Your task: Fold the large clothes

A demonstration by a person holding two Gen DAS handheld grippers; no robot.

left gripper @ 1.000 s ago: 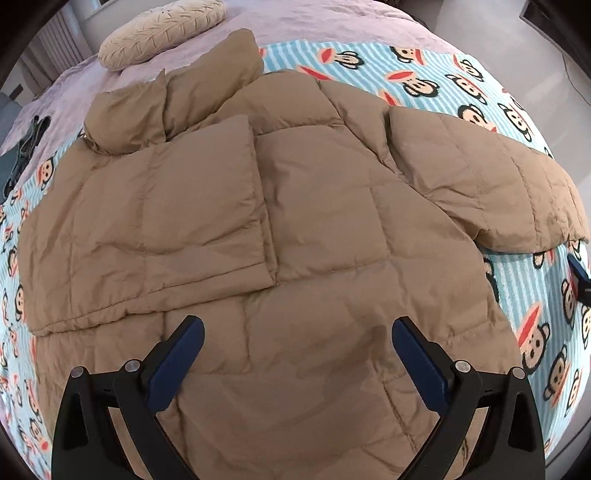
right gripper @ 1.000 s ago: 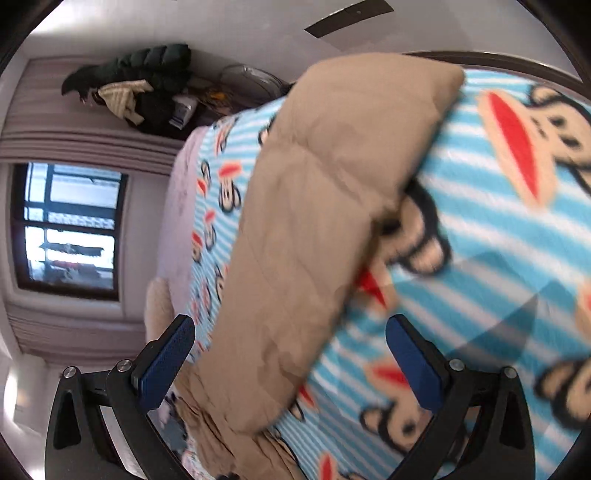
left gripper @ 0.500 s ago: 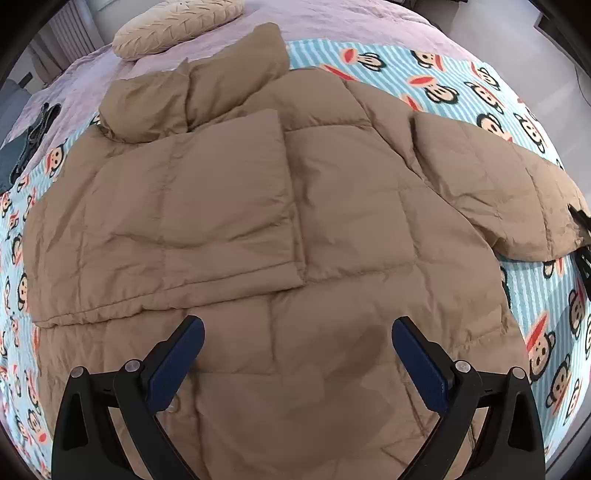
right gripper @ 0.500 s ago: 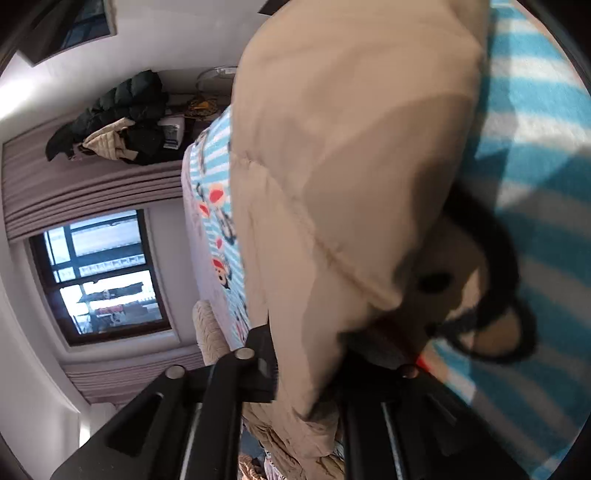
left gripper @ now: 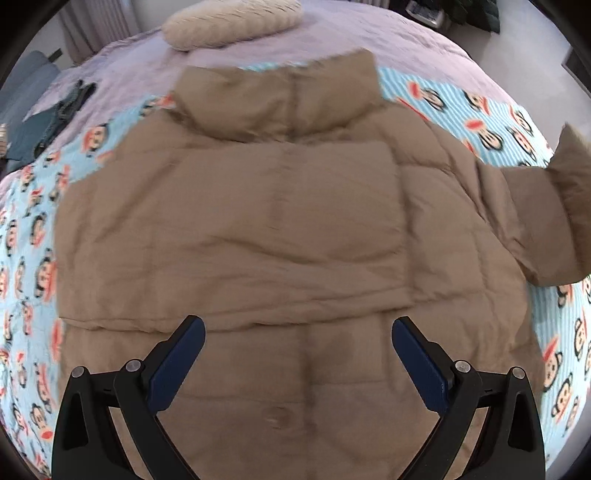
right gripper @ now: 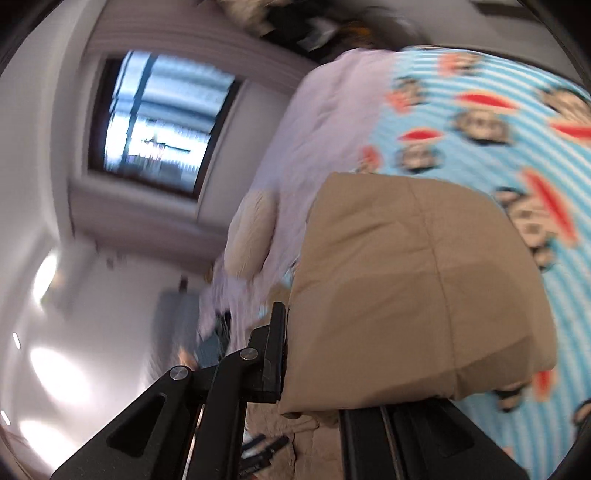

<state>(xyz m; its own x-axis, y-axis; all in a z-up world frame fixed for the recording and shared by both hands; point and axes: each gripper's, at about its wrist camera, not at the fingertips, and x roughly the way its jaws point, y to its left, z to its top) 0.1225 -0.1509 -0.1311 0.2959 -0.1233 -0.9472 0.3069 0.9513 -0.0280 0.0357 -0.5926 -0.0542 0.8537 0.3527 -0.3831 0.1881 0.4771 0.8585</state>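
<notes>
Left tool [left gripper: 297,354] apart above jacket [left gripper: 280,229]; right tool [right gripper: 314,369] clamped on sleeve [right gripper: 413,295].

Bed [left gripper: 388,40] covered by lilac sheet, with a blue striped monkey-print blanket [left gripper: 491,122] laid over it. Cream textured pillow [left gripper: 229,20] at head end. Dark garment [left gripper: 62,110] on left side. Window [right gripper: 159,125] on far wall.
</notes>
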